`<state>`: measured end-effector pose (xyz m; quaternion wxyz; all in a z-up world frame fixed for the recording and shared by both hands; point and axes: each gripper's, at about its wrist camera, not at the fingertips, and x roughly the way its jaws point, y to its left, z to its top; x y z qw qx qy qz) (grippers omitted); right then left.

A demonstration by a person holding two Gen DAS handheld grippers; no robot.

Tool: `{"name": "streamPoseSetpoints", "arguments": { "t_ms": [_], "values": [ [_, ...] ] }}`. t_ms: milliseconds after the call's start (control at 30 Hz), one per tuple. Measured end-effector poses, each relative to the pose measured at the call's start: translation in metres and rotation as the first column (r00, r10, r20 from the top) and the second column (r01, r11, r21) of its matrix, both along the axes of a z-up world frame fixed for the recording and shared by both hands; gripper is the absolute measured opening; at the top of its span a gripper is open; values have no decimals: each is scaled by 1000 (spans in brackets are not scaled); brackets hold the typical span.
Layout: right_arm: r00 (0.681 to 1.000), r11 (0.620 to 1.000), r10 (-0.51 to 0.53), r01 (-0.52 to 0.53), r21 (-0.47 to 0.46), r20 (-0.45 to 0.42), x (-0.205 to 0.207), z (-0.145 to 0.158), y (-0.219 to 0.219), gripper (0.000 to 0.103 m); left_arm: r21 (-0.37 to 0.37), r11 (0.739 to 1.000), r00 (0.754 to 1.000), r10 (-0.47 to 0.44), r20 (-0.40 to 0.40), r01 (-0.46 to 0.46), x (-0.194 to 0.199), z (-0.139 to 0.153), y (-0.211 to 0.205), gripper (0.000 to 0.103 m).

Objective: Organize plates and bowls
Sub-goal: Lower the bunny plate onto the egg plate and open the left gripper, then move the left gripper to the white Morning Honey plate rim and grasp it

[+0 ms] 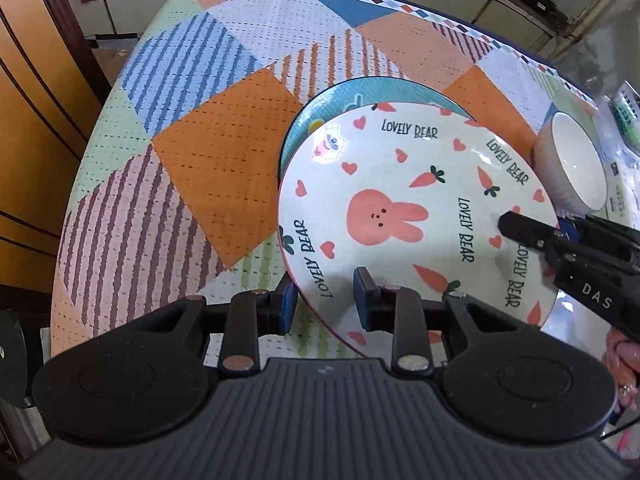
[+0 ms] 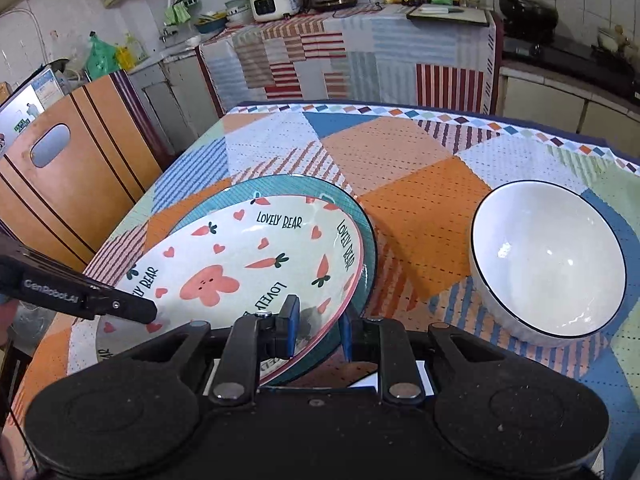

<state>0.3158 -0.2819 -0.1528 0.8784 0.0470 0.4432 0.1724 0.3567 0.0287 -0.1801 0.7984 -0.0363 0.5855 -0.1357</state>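
Both grippers clamp opposite edges of the rabbit plate: the left gripper at its near rim, the right gripper shut on the other side. The plate sits tilted over the teal plate on the table, so stacking looks nearly done. Next comes settling it flat, letting go, then the white bowl standing apart to the right

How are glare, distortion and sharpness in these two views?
Left wrist: strong fisheye bend at the table edge, soft glare on the bunny plate, print sharp. Right wrist: highlights inside the white bowl, counter curved, dim corners, no motion blur.
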Motion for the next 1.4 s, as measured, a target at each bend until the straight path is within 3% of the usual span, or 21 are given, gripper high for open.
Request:
{"name": "streamPoseSetpoints", "arguments": {
  "t_ms": [267,533,700,833,1067,1200,1400],
  "values": [
    [998,998,-61,60,-32,-14,4,-2,7,27,32,999,1000,13,17,-14,3,-2,-3,29],
    [995,990,-91,94,-103,36,1,-2,19,31,54,998,998,35,43,-38,4,-3,-6,28],
    [993,960,-100,111,-258,55,-4,-3,34,32,69,997,998,20,68,-24,-3,4,-11,26],
    [994,967,-78,94,-239,76,-12,-2,28,30,66,998,997,2,78,-7,-9,12,-14,25],
    [990,987,-101,112,-114,100,-36,44,15,30,42,998,993,-60,101,56,-32,41,-19,25],
    [990,989,-59,75,-126,129,-57,79,13,31,32,994,988,-111,112,108,-50,65,-22,26],
    [996,995,-9,18,-97,87,-91,115,4,31,30,981,969,-195,151,193,-83,101,-21,26]
  ]
}}
